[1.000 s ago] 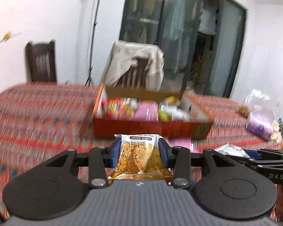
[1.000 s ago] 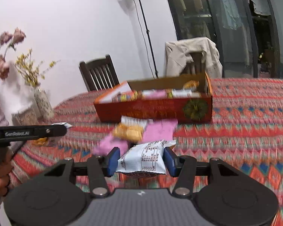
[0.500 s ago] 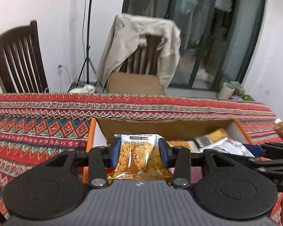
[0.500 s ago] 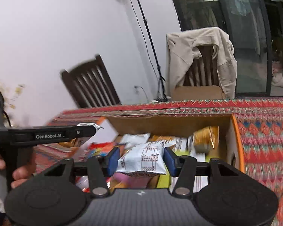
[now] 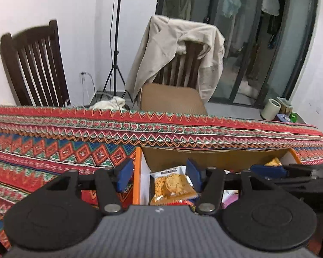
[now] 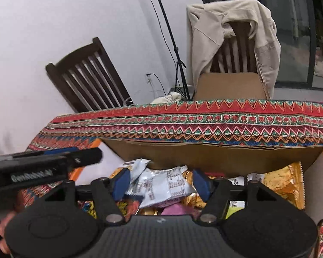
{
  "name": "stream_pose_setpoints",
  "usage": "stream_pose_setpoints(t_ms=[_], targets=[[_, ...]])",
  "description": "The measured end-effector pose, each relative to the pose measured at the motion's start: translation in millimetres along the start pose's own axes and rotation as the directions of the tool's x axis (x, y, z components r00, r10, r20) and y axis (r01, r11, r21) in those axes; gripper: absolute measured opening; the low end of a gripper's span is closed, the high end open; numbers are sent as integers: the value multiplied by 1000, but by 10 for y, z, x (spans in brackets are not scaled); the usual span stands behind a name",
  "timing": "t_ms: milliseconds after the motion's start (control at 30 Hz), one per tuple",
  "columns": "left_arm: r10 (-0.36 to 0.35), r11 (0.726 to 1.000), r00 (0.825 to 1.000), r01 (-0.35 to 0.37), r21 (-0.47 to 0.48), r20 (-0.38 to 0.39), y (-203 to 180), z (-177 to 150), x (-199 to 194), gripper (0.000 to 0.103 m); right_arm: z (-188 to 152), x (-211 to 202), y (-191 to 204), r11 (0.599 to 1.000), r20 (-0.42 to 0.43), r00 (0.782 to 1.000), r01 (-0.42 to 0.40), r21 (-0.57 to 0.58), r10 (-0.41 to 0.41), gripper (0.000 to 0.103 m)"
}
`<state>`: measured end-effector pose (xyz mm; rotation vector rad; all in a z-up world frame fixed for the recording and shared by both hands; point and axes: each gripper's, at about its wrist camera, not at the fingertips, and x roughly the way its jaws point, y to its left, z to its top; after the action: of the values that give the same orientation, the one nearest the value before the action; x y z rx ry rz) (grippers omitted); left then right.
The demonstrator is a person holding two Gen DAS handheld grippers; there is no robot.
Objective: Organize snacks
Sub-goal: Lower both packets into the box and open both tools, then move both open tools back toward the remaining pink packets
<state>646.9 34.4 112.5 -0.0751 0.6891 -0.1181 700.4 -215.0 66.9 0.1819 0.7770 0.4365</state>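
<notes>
An orange cardboard box (image 5: pixel 137 172) full of snack packets sits on the patterned tablecloth; its brown far wall shows in the right wrist view (image 6: pixel 204 152). My left gripper (image 5: pixel 159 175) is open above the box's left end, and an orange cracker packet (image 5: pixel 172 186) lies loose in the box below it. My right gripper (image 6: pixel 161 182) is open over the box, and a white-blue snack packet (image 6: pixel 165 190) lies on the pile between its fingers, apart from both pads. The other gripper's arm shows in each view (image 5: pixel 290 172) (image 6: pixel 43 163).
The red patterned tablecloth (image 5: pixel 53 142) ends just behind the box. Beyond it stand a dark wooden chair (image 5: pixel 34 64), a chair draped with a beige jacket (image 5: pixel 178 49), a light stand (image 5: pixel 116 43) and glass doors. Several other packets fill the box (image 6: pixel 280 180).
Both grippers moved forward over the box and opened. The cracker packet dropped from the left gripper and the white-blue packet from the right into the box.
</notes>
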Motion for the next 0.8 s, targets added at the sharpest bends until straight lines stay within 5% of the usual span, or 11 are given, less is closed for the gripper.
stream_pose_setpoints(t_ms=[400,800], targets=[[-106,992,986,96,84,128,-354,-526,-1555,79,-351,-1650,282,984,220,975,64,-165,-26,71],[-141,986,946,106,131,291,-518,-1820,-3030,100,-1602,-3024,532,969,336,942,104,-224,-23,84]])
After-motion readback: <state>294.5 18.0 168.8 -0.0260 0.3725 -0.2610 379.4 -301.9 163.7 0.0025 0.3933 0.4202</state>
